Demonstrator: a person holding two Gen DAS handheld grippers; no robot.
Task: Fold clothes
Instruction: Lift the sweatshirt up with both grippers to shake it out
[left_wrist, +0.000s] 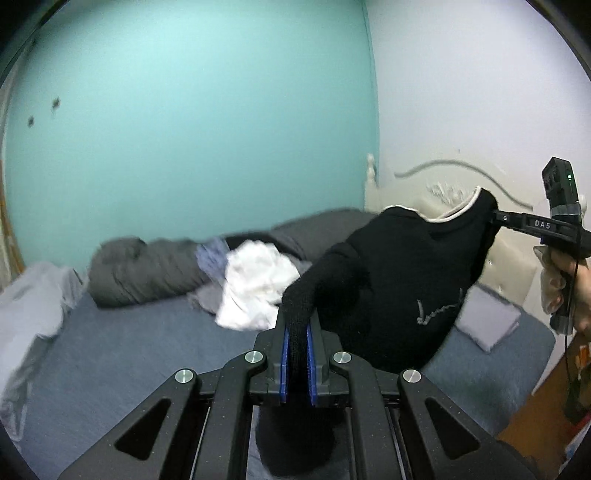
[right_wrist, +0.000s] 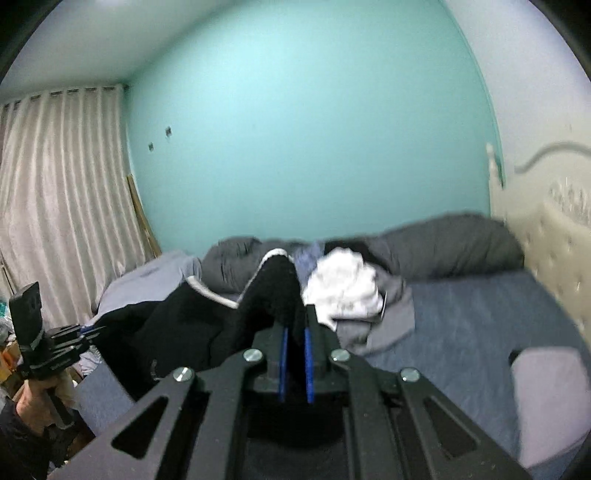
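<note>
A turquoise wall (left_wrist: 192, 129) and a paler wall (left_wrist: 480, 92) met at the corner behind a bed (left_wrist: 122, 354) spread with a blue-grey sheet, its cream tufted headboard (left_wrist: 517, 266) standing against the paler wall. Along the far edge of the bed lay a dark grey rolled duvet (left_wrist: 140, 273), with a crumpled white garment (left_wrist: 255, 288) heaped just in front of it among other grey and lilac clothes. A black sweater (left_wrist: 399, 280) with pale trim at the neck and small script stitched on the front hung in the air above the sheet, stretched between the two tools. The left claw (left_wrist: 297, 354) was clamped tight on a knitted end of the sweater, its blue pads pressed to the fabric; the right claw (left_wrist: 496, 216), held in the person's hand at the right of the left wrist view, gripped the sweater by the neckline. Only the right wrist view showed the cream pleated curtain (right_wrist: 62, 199) at the left of the room, and the left tool gripped in a hand beside it; there the right claw (right_wrist: 295, 354) stood pinched on the trimmed neck edge of the sweater (right_wrist: 177, 325). A small folded grey cloth (left_wrist: 487, 321) lay on the sheet near the headboard.
</note>
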